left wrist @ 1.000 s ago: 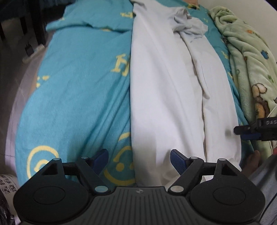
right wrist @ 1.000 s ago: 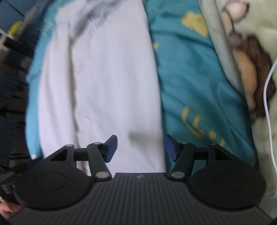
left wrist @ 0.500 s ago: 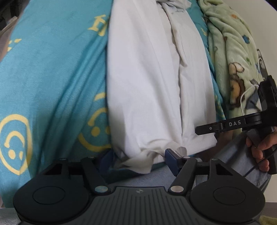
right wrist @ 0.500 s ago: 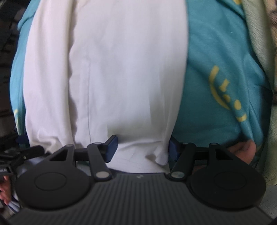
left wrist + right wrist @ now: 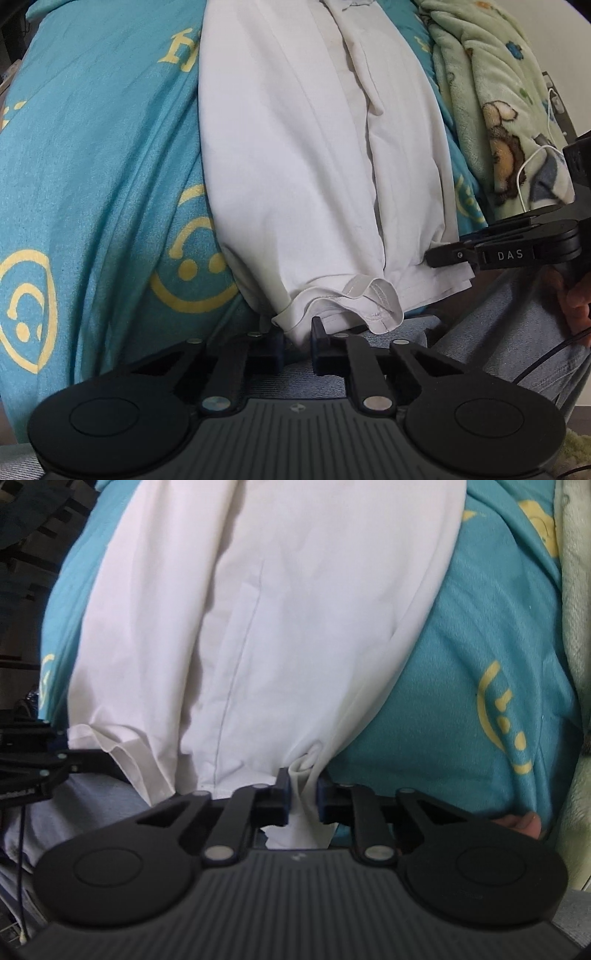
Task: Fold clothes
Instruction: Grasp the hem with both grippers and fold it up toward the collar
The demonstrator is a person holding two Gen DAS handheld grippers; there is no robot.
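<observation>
A long white garment [image 5: 314, 155] lies folded lengthwise down a teal bedsheet with yellow smiley faces [image 5: 92, 166]. My left gripper [image 5: 297, 341] is shut on the near left corner of its hem. My right gripper [image 5: 303, 797] is shut on the near right corner of the garment [image 5: 280, 609]. The right gripper also shows at the right of the left wrist view [image 5: 443, 256], at the hem's right end. The left gripper shows at the left edge of the right wrist view [image 5: 66, 764].
A light green plush blanket with bear prints [image 5: 491, 96] lies along the right side of the bed, with a white cable [image 5: 524, 173] on it. The person's jeans [image 5: 498, 325] are at the near edge. Dark furniture [image 5: 40, 524] stands to the left.
Both grippers moved down to the near hem and closed on its two corners. The hem is now bunched between the fingers of each.
</observation>
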